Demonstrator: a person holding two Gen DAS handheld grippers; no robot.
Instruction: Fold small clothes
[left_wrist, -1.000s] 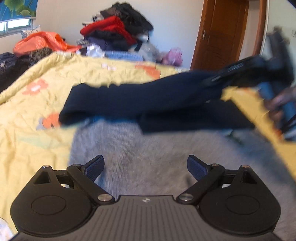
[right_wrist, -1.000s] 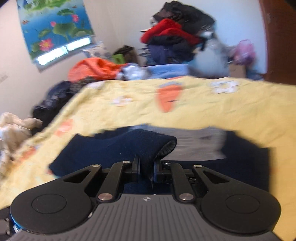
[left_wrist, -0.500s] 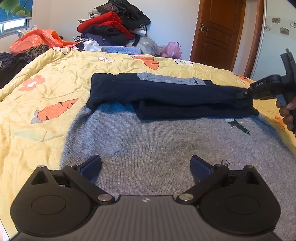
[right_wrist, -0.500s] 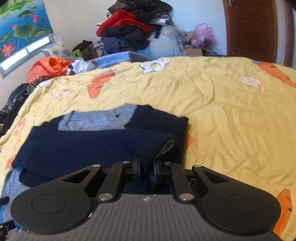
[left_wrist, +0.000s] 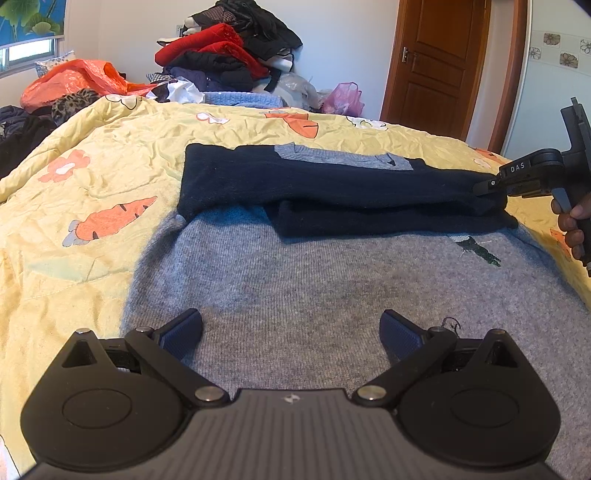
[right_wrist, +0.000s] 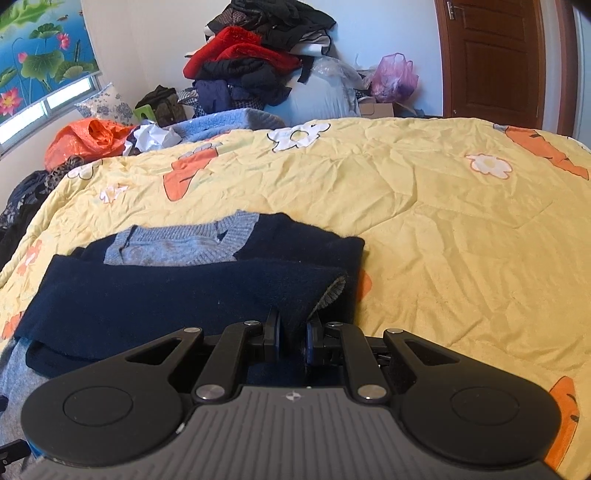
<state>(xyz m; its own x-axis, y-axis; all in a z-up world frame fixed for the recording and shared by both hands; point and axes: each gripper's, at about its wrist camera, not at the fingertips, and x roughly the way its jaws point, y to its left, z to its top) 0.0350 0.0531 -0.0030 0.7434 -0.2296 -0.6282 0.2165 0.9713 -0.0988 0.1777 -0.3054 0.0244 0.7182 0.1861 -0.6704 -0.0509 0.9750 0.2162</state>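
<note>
A small grey sweater (left_wrist: 332, 288) with navy sleeves lies flat on the yellow quilt (left_wrist: 92, 177). Both navy sleeves (left_wrist: 332, 184) are folded across its upper part, below the grey collar (left_wrist: 343, 157). My left gripper (left_wrist: 291, 332) is open and empty, low over the sweater's grey body. My right gripper (right_wrist: 293, 334) is shut on the cuff end of the upper navy sleeve (right_wrist: 184, 291), at the sweater's right edge. It also shows in the left wrist view (left_wrist: 491, 184).
A heap of clothes (left_wrist: 229, 55) and an orange bag (left_wrist: 74, 79) lie beyond the bed's far edge. A brown door (left_wrist: 432, 62) stands at the back right. Dark clothes (left_wrist: 18, 129) lie off the left side.
My right gripper has drawn the navy sleeve across the sweater and lowered it flat onto the other sleeve. My left gripper has stayed open over the grey body.
</note>
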